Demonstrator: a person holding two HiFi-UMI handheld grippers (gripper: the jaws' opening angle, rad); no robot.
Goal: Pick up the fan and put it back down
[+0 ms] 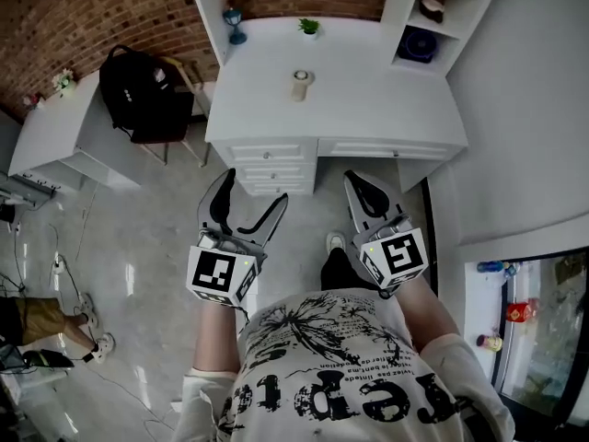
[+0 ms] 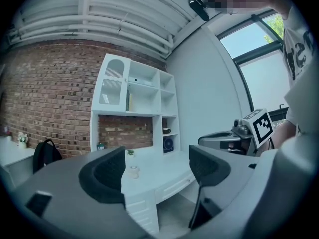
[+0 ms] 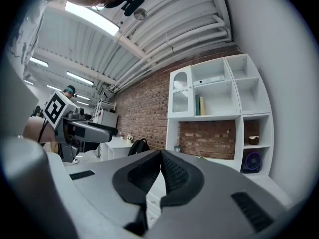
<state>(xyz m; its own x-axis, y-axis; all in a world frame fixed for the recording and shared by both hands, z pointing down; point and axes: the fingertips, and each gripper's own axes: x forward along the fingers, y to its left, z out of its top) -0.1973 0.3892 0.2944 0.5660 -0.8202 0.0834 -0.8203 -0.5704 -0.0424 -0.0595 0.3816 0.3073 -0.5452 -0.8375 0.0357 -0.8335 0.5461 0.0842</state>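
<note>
Evidently readied for the far-off fan, the left tool gapes empty; the right tool is closed on nothing.

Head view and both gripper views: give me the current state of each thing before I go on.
Left gripper: jaws wide apart, nothing between them.
Right gripper: jaws together, holding nothing.
Fan: standing in the lower shelf cubby, untouched.
Desk drawers: all shut.
Small cup: upright on the desk top.
Potted plant: upright at the back of the desk.
Backpack: resting on the chair left of the desk.
</note>
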